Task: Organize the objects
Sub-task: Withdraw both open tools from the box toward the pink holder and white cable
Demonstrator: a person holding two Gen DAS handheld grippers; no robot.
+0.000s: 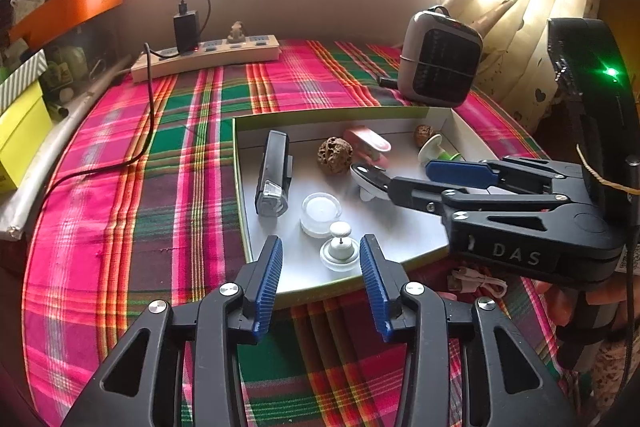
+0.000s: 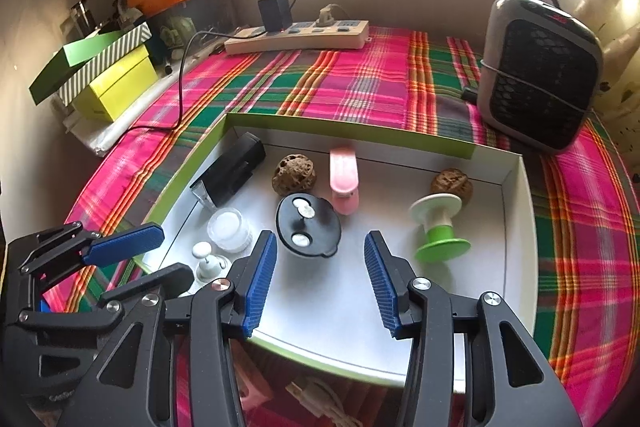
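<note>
Both our grippers, left point(image 1: 320, 281) and right point(image 2: 320, 281), hold jaws spread, empty; small white knobbed stopper point(image 1: 339, 247) sits in shallow green-rimmed box point(image 1: 240, 187); looks light, slippery; pinch the knob.

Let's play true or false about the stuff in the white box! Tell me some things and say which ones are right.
1. Both grippers, left gripper and right gripper, are open and hold nothing. True.
2. The green spool lies outside the white box. False: it lies inside it.
3. Two brown walnuts are in the box. True.
4. The pink clip is blue. False: it is pink.
5. The heater stands on the plaid cloth. True.
</note>
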